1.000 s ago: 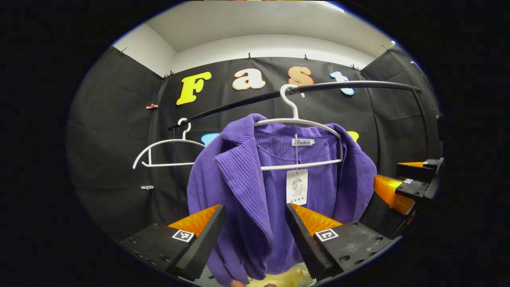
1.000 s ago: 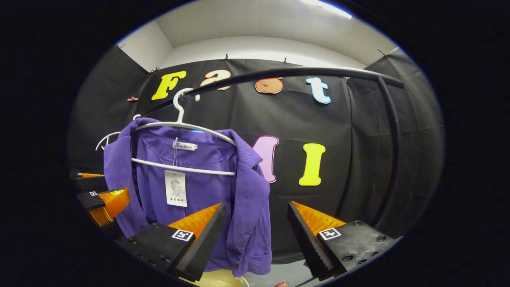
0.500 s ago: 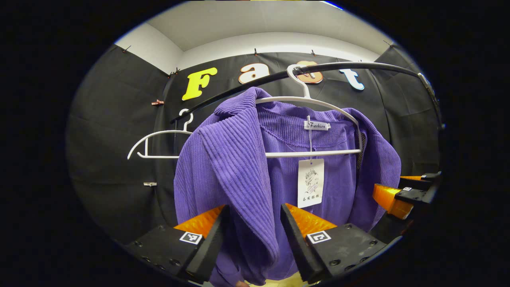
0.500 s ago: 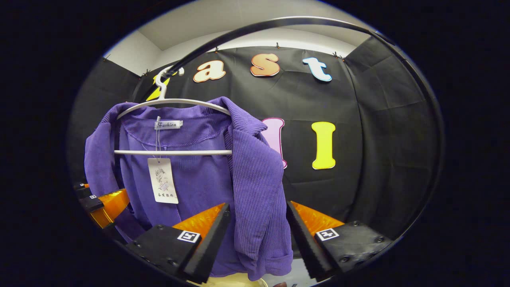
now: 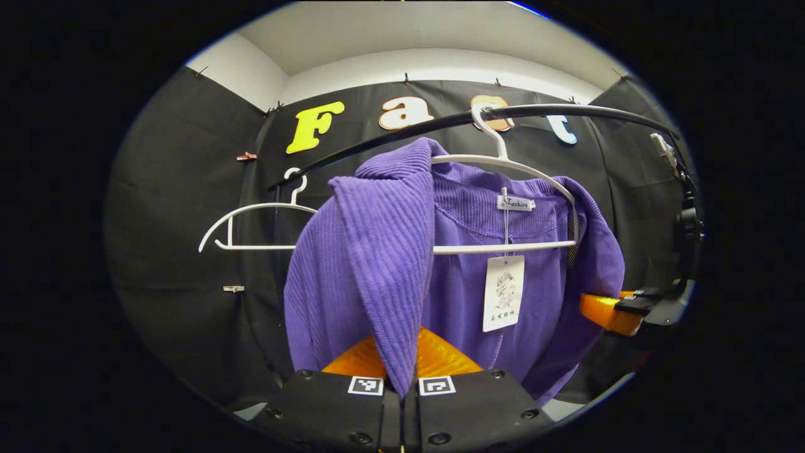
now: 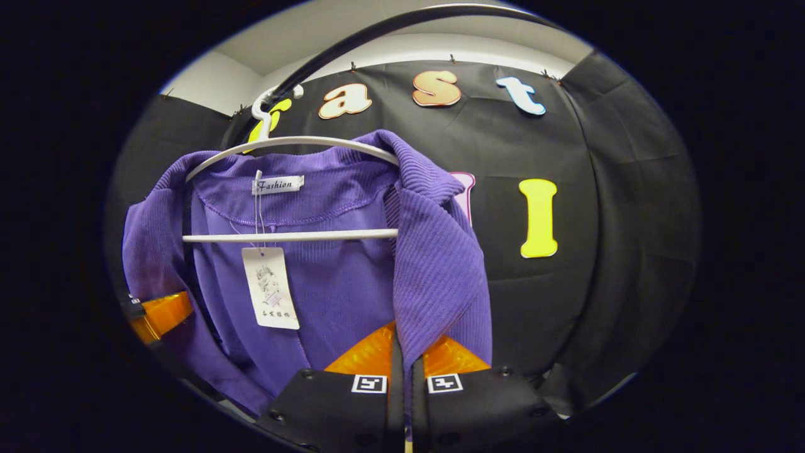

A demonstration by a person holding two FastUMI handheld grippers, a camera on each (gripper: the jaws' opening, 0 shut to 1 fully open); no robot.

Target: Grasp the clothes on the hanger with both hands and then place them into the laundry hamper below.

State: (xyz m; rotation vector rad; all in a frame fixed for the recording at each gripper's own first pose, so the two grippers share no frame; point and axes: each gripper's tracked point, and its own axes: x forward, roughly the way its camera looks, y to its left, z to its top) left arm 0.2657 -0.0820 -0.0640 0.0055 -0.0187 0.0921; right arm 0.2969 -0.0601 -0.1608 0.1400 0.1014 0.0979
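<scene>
A purple ribbed jacket [image 5: 465, 277] [image 6: 327, 277] hangs on a white hanger [image 5: 503, 245] [image 6: 289, 236] from a black rail [image 5: 566, 112] [image 6: 352, 38]. A white paper tag [image 5: 503, 292] [image 6: 270, 287] dangles inside it. In the left gripper view, my left gripper [image 5: 402, 371] is shut on the jacket's front lapel, which runs down between its orange fingers. In the right gripper view, my right gripper [image 6: 405, 368] is shut on the other front lapel. Each gripper's orange finger also shows at the far edge of the other view, the right one [image 5: 607, 311] and the left one [image 6: 160, 313], against the jacket's sleeves.
An empty white hanger [image 5: 251, 220] hangs on the same rail to the left of the jacket in the left gripper view. Black cloth walls close the booth behind and to both sides. The rail's upright post [image 5: 682, 207] stands at the right edge.
Both grippers have gone from open, astride the lapels, to shut on them. They also moved in closer to the jacket over the last second.
</scene>
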